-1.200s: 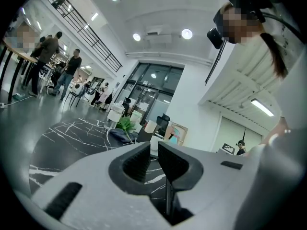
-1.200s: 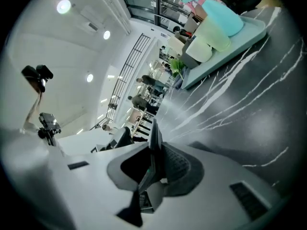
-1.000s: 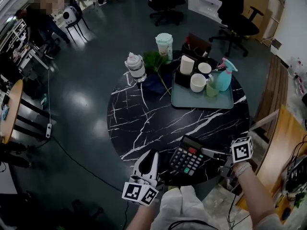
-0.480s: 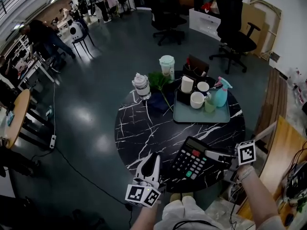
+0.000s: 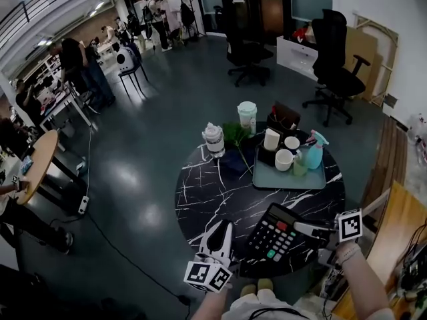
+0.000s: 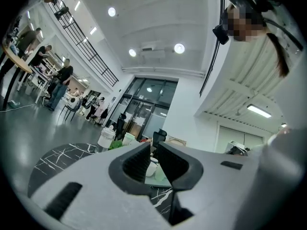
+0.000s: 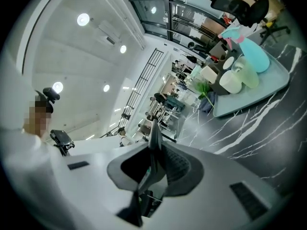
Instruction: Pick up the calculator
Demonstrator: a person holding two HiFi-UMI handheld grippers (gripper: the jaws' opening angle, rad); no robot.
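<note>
The calculator [image 5: 275,234], black with red and green keys, hangs tilted above the near edge of the round black marble table [image 5: 220,192]. My right gripper [image 5: 303,229] is shut on its right edge. In the right gripper view the calculator [image 7: 154,138] shows edge-on as a thin dark slab pinched between the pads of that gripper [image 7: 156,152]. My left gripper [image 5: 223,229] hovers to the left of the calculator, apart from it. Its jaws stand together with only a thin slit, and nothing is between them in the left gripper view [image 6: 152,159].
A pale green tray [image 5: 288,179] at the table's far right carries cups and a teal spray bottle [image 5: 313,155]. A lidded paper cup [image 5: 247,115], a jar [image 5: 213,139] and a green plant [image 5: 235,135] stand at the back. Office chairs and people are beyond.
Both grippers have risen. The calculator has come up off the table in the right gripper. The left gripper stayed beside it, holding nothing.
</note>
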